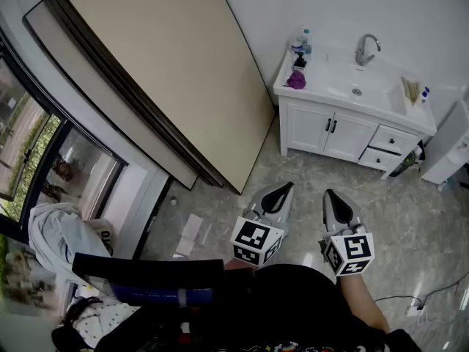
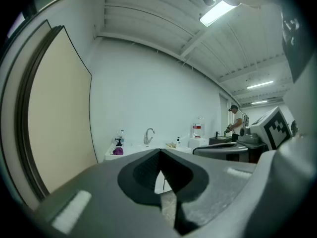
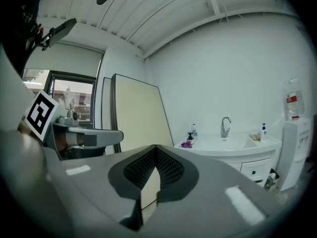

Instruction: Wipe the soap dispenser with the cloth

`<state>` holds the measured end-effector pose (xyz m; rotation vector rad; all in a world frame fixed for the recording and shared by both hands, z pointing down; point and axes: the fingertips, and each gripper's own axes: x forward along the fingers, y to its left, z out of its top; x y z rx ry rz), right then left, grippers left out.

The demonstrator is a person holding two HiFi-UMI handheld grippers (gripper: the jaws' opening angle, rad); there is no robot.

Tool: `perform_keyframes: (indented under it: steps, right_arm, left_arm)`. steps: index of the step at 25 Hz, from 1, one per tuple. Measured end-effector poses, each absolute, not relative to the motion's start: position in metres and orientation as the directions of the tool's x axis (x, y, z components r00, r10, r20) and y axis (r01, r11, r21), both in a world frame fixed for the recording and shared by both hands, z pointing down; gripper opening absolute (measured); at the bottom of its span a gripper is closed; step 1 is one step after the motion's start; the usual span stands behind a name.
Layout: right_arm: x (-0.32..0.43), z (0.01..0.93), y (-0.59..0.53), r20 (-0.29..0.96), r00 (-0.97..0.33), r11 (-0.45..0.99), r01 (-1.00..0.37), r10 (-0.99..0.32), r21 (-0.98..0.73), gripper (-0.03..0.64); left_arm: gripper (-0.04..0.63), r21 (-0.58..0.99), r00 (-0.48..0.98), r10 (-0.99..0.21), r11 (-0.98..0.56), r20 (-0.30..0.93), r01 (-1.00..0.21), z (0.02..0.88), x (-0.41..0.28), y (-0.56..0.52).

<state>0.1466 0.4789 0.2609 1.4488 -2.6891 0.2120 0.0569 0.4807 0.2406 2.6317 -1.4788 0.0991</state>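
Head view puts the dispenser, a dark pump bottle, at the left end of a white vanity surface near the far wall. The purple cloth lies bunched just in front of it; whether the two touch cannot be told. A clear bottle stands just behind the dispenser. A faucet rises at the back of the basin, and a small white pump bottle sits at the right end.

Right gripper view shows the same group from the side: dispenser, cloth and faucet on the surface.

Both grippers hang low by the person's body over the tiled floor, well apart from the vanity. The left gripper and right gripper lie side by side. In its own view the left gripper has its fingers closed tip to tip with nothing between them; the right gripper is the same.

A large beige board leans on the wall to the left.
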Motion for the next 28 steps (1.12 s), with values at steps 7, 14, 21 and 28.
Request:
perform_keyframes:
  steps: [7, 14, 21, 28]
  right_arm:
    - [0.171, 0.270, 0.430, 0.155, -0.563, 0.556, -0.826, -0.812, -0.091, 0.023]
    - [0.196, 0.281, 0.389, 0.167, -0.612, 0.599, -0.791, -0.773, -0.127, 0.025]
    - [0.192, 0.309, 0.333, 0.213, -0.626, 0.611, -0.779, -0.750, -0.139, 0.025]
    - [0.154, 0.344, 0.196, 0.201, -0.600, 0.588, -0.799, -0.774, -0.122, 0.025]
  left_arm:
    - [0.001, 0.066, 0.504, -0.852, -0.500, 0.141, -0.864, 0.248, 0.085, 0.428]
    - [0.000, 0.071, 0.478, -0.859, -0.474, 0.183, -0.878, 0.264, 0.116, 0.389]
    - [0.000, 0.105, 0.463, -0.863, -0.451, 0.202, -0.886, 0.294, 0.121, 0.337]
    - [0.001, 0.102, 0.500, -0.844, -0.490, 0.192, -0.866, 0.328, 0.078, 0.201]
